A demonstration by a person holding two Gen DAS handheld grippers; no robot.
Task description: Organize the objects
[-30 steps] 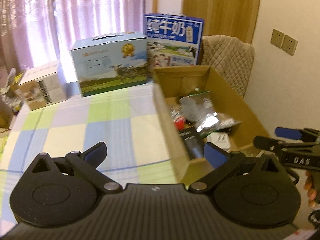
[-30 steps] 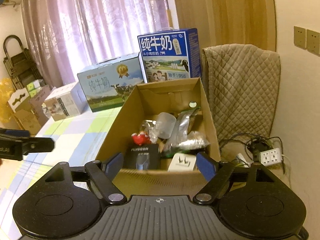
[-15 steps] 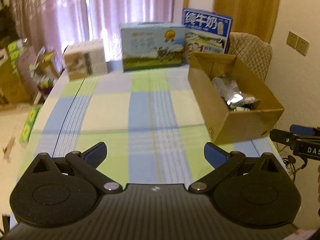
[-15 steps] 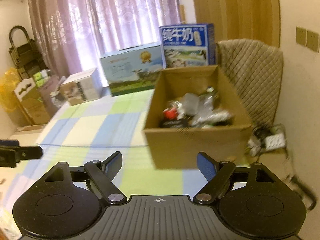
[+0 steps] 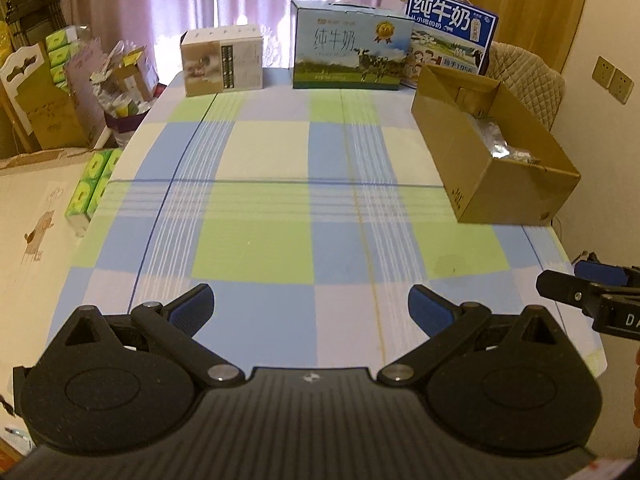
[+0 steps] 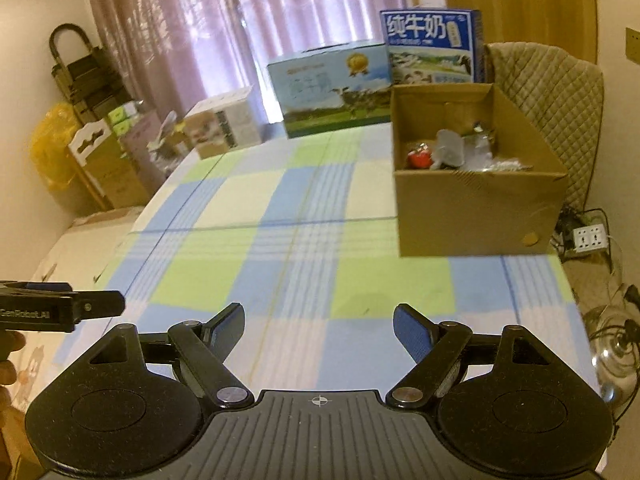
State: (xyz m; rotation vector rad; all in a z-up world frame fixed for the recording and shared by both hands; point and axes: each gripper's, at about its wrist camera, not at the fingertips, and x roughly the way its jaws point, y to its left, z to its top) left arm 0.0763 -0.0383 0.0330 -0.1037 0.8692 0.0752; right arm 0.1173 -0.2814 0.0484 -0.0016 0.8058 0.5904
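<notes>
The left gripper [image 5: 310, 306] and the right gripper [image 6: 318, 326] are both held spread and empty above the checked tablecloth [image 5: 280, 208]. Judged from this, the sorting seems finished or paused. Ahead and to the right, a cardboard box [image 6: 476, 200] holds a red item [image 6: 418, 159], a clear cup [image 6: 450, 148] and foil packets [image 5: 490, 138]; any further move calls for a reach forward to it.

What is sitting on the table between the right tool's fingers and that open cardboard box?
Nothing: only bare checked tablecloth lies between the right gripper and the cardboard box, as the right wrist view shows.
</notes>
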